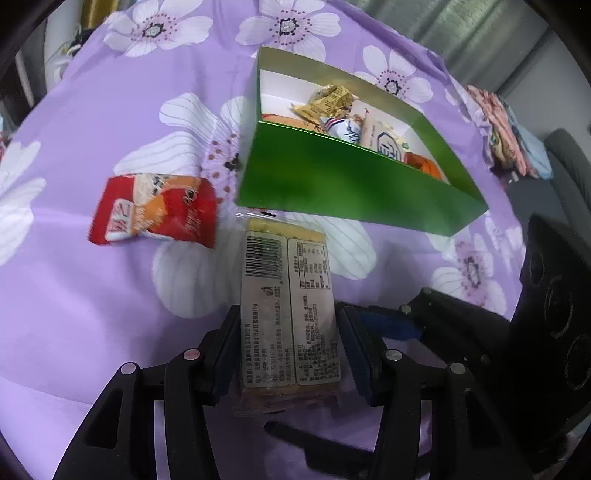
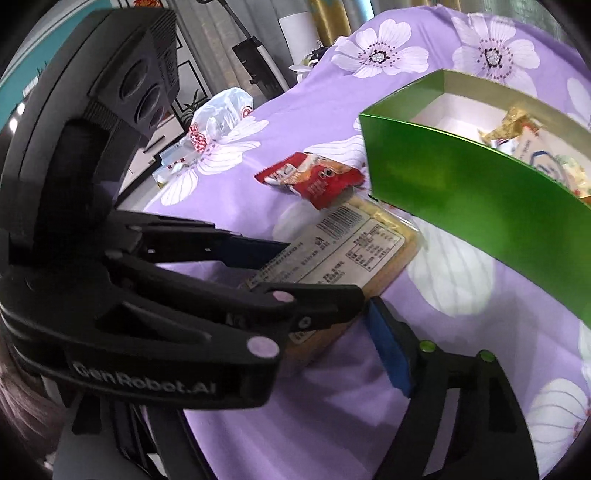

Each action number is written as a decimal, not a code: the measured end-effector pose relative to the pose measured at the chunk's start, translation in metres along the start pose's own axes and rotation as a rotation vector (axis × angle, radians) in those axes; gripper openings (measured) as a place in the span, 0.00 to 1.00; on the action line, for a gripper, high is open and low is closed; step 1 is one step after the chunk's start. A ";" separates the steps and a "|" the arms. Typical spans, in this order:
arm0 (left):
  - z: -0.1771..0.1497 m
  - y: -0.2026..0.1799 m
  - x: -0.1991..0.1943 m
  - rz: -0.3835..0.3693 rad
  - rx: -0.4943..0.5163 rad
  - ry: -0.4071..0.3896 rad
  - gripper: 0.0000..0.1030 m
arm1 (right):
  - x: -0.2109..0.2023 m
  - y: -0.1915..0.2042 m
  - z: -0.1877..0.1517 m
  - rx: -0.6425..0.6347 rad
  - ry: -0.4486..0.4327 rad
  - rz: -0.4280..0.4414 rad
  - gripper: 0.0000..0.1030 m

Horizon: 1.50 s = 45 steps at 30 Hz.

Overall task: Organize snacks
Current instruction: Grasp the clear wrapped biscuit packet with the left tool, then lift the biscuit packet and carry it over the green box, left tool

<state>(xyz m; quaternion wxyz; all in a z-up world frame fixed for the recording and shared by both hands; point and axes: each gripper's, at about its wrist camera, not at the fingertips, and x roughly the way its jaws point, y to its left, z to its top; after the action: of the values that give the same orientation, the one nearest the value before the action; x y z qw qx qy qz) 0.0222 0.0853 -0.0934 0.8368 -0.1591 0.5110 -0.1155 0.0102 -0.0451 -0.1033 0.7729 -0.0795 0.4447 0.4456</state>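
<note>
Left wrist view: cracker pack (image 1: 288,306) lies label-up on the purple cloth (image 1: 92,314), long axis running six to twelve toward the green box (image 1: 343,184). Left claw (image 1: 290,347) straddles its near end, pads at both sides, contact unclear. Box holds mixed wrapped snacks (image 1: 332,99). Red packet (image 1: 155,210) at ten o'clock. Right claw (image 2: 384,347) gapes.

A purple cloth (image 1: 110,295) printed with large white flowers covers the whole surface. Beyond its far edge hang grey-green curtains (image 1: 461,26), with a gold drape (image 2: 328,18) beside them. A white plastic bag (image 2: 225,110) lies near the cloth's edge, and a dark stand (image 2: 255,59) rises behind it. Folded pink and blue fabrics (image 1: 506,133) sit at another edge. Soft daylight fills the room.
</note>
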 end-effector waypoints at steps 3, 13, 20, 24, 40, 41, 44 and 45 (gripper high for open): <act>-0.001 0.000 0.001 -0.020 -0.018 -0.003 0.51 | -0.004 -0.007 -0.003 -0.004 -0.001 -0.012 0.62; -0.004 -0.018 0.005 -0.025 0.006 0.000 0.49 | -0.019 -0.015 -0.003 0.013 -0.055 -0.045 0.51; -0.007 -0.024 0.008 -0.003 0.030 -0.002 0.47 | -0.016 -0.026 -0.013 0.087 -0.031 -0.019 0.59; -0.007 -0.020 0.005 -0.001 0.021 -0.015 0.47 | -0.012 -0.018 -0.013 0.040 -0.022 -0.034 0.62; -0.007 -0.029 -0.006 -0.060 0.024 -0.040 0.45 | -0.025 -0.014 -0.018 -0.004 -0.051 -0.062 0.57; -0.007 -0.034 -0.009 -0.058 0.037 -0.052 0.45 | -0.028 -0.013 -0.018 -0.006 -0.060 -0.061 0.57; -0.005 -0.042 -0.011 -0.061 0.059 -0.064 0.45 | -0.037 -0.011 -0.019 -0.007 -0.075 -0.079 0.55; -0.005 -0.043 -0.011 -0.063 0.060 -0.063 0.45 | -0.039 -0.011 -0.019 -0.002 -0.078 -0.082 0.55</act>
<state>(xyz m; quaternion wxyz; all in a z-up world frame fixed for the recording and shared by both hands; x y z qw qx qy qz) 0.0119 0.0484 -0.0699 0.8529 -0.1535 0.4753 -0.1519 -0.0011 -0.0855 -0.0881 0.8071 -0.0810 0.4101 0.4170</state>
